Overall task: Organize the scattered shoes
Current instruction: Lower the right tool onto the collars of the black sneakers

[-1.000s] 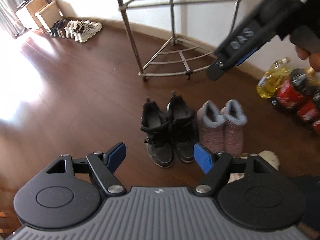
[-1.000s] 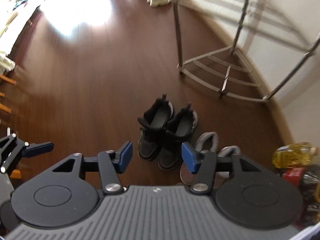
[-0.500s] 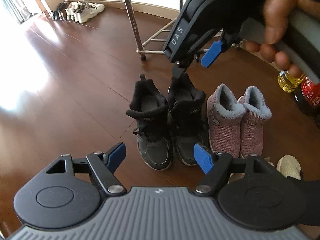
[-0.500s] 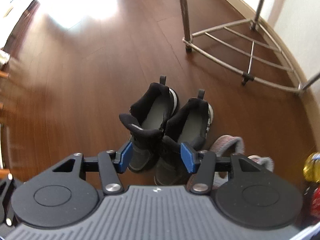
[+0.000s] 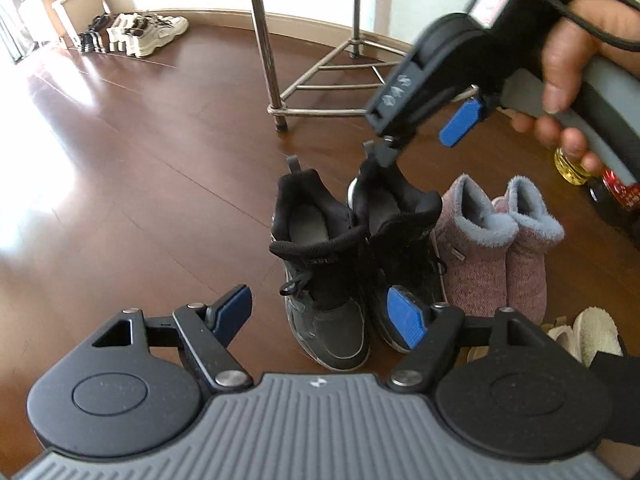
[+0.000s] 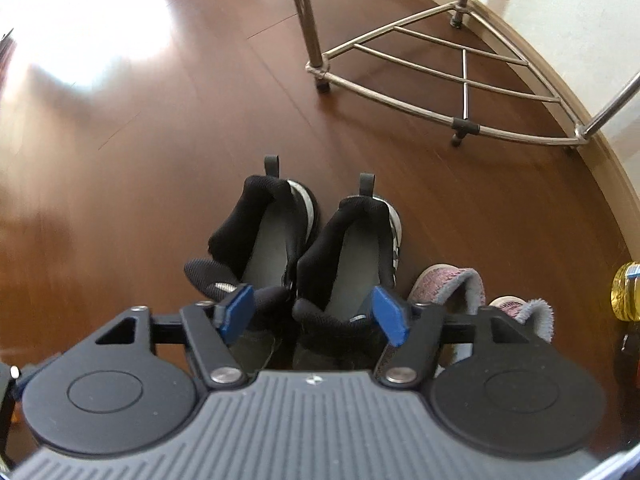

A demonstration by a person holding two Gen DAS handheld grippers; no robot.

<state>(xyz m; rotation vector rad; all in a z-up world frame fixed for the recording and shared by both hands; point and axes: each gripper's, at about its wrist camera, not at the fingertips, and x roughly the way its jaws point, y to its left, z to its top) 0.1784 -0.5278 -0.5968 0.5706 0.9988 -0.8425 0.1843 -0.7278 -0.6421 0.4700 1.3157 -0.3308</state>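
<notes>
A pair of black high-top shoes stands side by side on the wooden floor, the left shoe (image 5: 320, 264) and the right shoe (image 5: 400, 224). My left gripper (image 5: 320, 312) hangs open over their toes, with nothing between its fingers. A hand holds my right gripper (image 5: 424, 140) above the heel of the right shoe. In the right wrist view, the right gripper (image 6: 312, 314) hovers over the collars of both black shoes (image 6: 352, 256). Its jaws are opening and the pads (image 6: 388, 316) press on nothing.
Two pink fleece-lined boots (image 5: 480, 248) stand right of the black pair. A white slipper (image 5: 592, 332) lies nearer. Bottles (image 5: 572, 164) stand at the right. A metal rack (image 5: 276, 40) stands behind. A row of shoes (image 5: 136, 32) lines the far wall.
Both grippers have come down toward the black shoes, which now look much larger. The right gripper's jaws have widened. The shoes have not moved.
</notes>
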